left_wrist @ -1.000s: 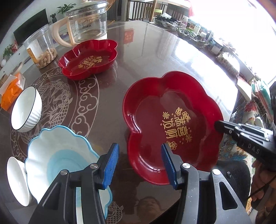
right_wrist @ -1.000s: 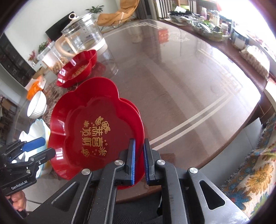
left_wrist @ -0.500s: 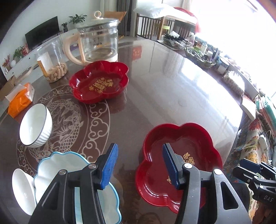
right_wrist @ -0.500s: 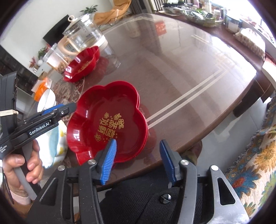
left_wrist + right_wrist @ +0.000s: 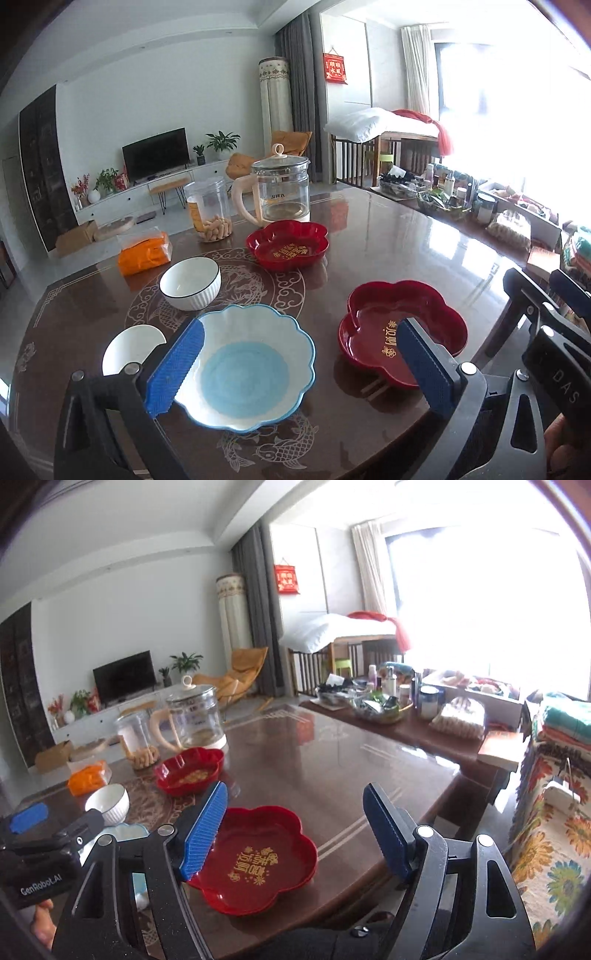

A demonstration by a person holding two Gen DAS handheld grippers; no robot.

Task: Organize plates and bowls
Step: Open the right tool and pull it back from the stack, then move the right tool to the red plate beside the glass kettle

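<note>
Red plum-shaped plate [image 5: 258, 860] lies flat on the table [image 5: 332, 760]; both tongs gape, holding nothing.

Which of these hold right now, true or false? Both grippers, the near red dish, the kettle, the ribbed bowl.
1. The right gripper is shut on the near red flower-shaped plastic dish. False: it is open and the dish lies free on the glossy brown table.
2. The left gripper is open. True.
3. The glass kettle with the cream handle stands behind the far red flower-shaped dish. True.
4. The white ribbed bowl sits inside the blue-and-white scalloped bowl. False: it stands apart on the table.
</note>
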